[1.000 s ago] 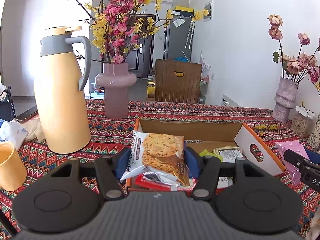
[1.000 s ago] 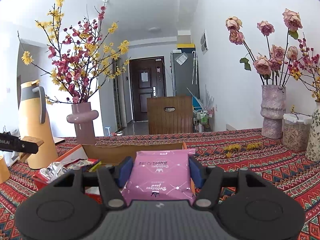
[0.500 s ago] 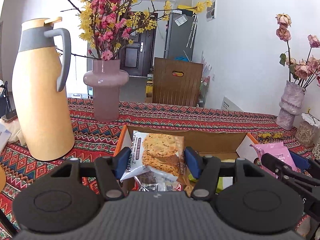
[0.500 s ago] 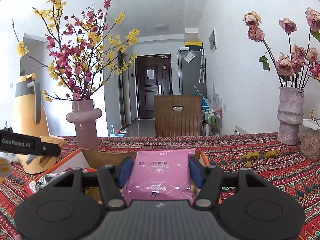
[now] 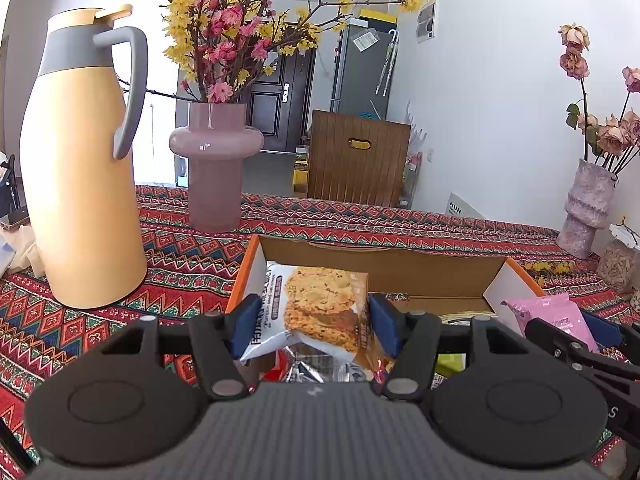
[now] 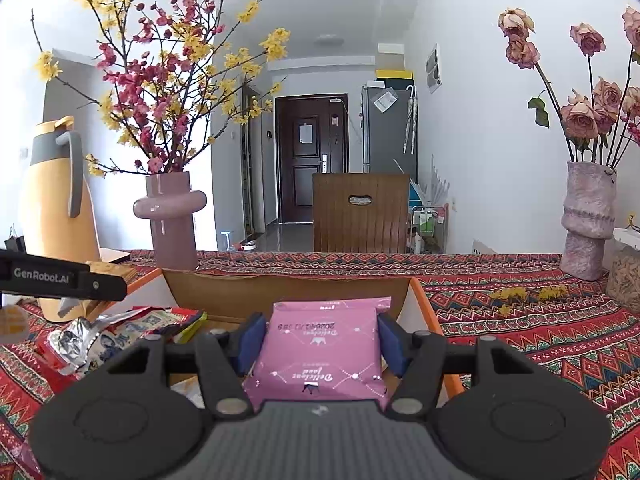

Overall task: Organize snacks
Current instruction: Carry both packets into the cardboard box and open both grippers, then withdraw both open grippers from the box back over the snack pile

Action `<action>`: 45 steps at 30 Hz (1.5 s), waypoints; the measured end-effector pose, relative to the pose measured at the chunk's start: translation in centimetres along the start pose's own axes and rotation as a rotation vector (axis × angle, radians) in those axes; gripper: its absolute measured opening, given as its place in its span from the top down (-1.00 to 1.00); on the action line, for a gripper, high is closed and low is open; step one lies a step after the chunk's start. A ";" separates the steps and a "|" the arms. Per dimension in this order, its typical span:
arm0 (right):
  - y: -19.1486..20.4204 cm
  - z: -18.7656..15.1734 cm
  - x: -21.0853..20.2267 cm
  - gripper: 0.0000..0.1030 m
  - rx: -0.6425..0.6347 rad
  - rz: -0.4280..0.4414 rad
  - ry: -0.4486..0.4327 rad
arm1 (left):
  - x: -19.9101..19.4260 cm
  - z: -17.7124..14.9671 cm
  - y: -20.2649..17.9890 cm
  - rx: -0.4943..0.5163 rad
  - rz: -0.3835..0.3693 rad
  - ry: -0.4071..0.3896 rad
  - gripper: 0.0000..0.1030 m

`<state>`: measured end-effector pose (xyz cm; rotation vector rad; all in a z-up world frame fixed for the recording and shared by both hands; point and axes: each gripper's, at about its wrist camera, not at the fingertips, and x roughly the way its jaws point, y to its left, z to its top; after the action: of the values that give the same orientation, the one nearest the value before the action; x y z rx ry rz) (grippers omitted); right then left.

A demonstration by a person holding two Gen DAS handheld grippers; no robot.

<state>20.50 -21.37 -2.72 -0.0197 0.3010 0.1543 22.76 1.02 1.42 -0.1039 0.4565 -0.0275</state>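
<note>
The cookie packet [image 5: 316, 308] is clamped in the left gripper [image 5: 314, 322] above the cardboard box [image 5: 384, 260]. The pink packet [image 6: 320, 348] is clamped in the right gripper [image 6: 319, 342].

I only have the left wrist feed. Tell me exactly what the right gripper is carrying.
Observer: The right gripper is shut on a pink packet, held flat between both pads.
Operator: Give me its position against the box.
Observer: It hangs over the right end of the cardboard box, just inside the orange right wall.
Operator: Report what lies under your left gripper side.
Observer: Loose silver and red wrappers are piled at the box's left end, below the left gripper, which is shut on a cookie packet.
</note>
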 end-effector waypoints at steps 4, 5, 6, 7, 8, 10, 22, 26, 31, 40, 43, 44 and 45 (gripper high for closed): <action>0.0 0.0 -0.1 -0.17 0.003 0.003 0.000 | -0.5 -0.1 -0.1 0.000 0.007 -0.025 -0.43; -0.1 0.0 -0.2 -0.22 0.007 0.003 -0.006 | -0.7 -0.1 -0.1 -0.004 0.015 -0.036 -0.55; -0.3 0.1 -0.4 -0.45 0.015 0.003 -0.011 | -0.9 -0.1 0.0 -0.009 0.018 -0.045 -0.60; -0.4 0.1 -0.5 -0.68 0.023 -0.003 -0.017 | -1.0 0.0 0.0 -0.013 0.021 -0.055 -0.67; -0.5 0.1 -0.6 -0.73 0.030 -0.010 -0.024 | -1.1 0.0 0.1 -0.018 0.026 -0.062 -0.75; -0.9 0.2 -0.8 -0.82 0.048 -0.011 -0.034 | -1.3 0.0 0.3 -0.029 0.036 -0.070 -0.92; -1.1 0.0 -0.5 -1.00 0.057 -0.031 -0.027 | -1.7 -0.3 -0.1 -0.021 0.038 -0.078 -1.00; -1.0 -0.1 -0.3 -1.00 0.050 -0.034 -0.022 | -1.7 -0.4 -0.2 -0.017 0.034 -0.075 -1.00; -1.0 0.1 -0.5 -1.00 0.048 -0.030 -0.027 | -2.1 -0.3 -0.5 -0.013 0.033 -0.081 -1.00; -1.3 1.8 -2.9 -1.00 0.058 -0.016 -0.087 | -4.4 0.9 -0.9 -0.028 0.010 -0.087 -1.00; -1.2 2.1 -4.0 -1.00 0.053 0.000 -0.098 | -5.3 0.9 -1.1 -0.021 0.003 -0.087 -1.00; -1.1 2.1 -4.3 -1.00 0.050 0.003 -0.099 | -5.6 0.8 -1.1 -0.017 0.002 -0.084 -1.00; -1.0 2.1 -4.7 -1.00 0.046 0.007 -0.097 | -5.9 0.6 -1.1 -0.014 0.000 -0.081 -1.00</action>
<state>16.83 -22.98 0.71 0.0341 0.2073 0.1544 17.79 0.26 4.67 -0.1187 0.3761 -0.0197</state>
